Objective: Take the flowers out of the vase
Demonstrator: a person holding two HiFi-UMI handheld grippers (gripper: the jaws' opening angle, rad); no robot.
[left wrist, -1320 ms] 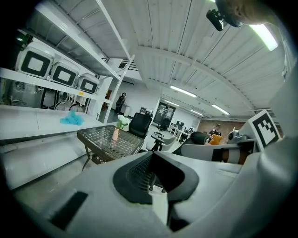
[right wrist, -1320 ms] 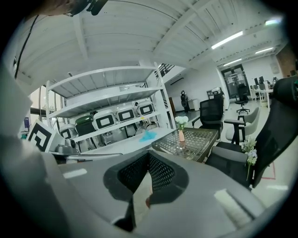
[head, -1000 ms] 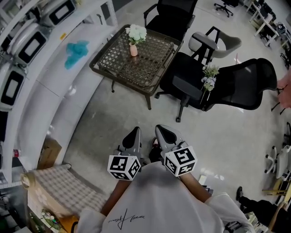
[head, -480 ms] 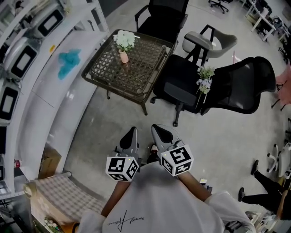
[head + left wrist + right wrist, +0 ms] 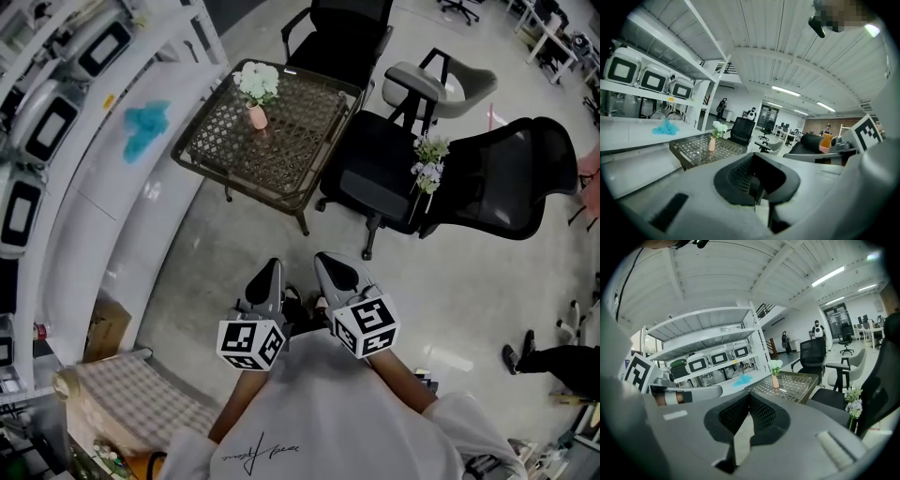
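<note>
The left tongs and right tongs are both closed on nothing and held low by the person's chest, probably because the work is well apart across the floor. There, a square dark surface of open woven lattice carries the soft white flower bunch. It stands upright in a small smooth pink vase, not yet pulled out.

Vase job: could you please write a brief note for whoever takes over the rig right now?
Left gripper: shut, empty. Right gripper: shut, empty. Both are held near the body, well short of the table.
Pink vase stands upright on the table with the white flowers in it. Another bunch is by the black chair.
Done: nothing visible.
Left: approach, grip the stems, lift the flowers out.
</note>
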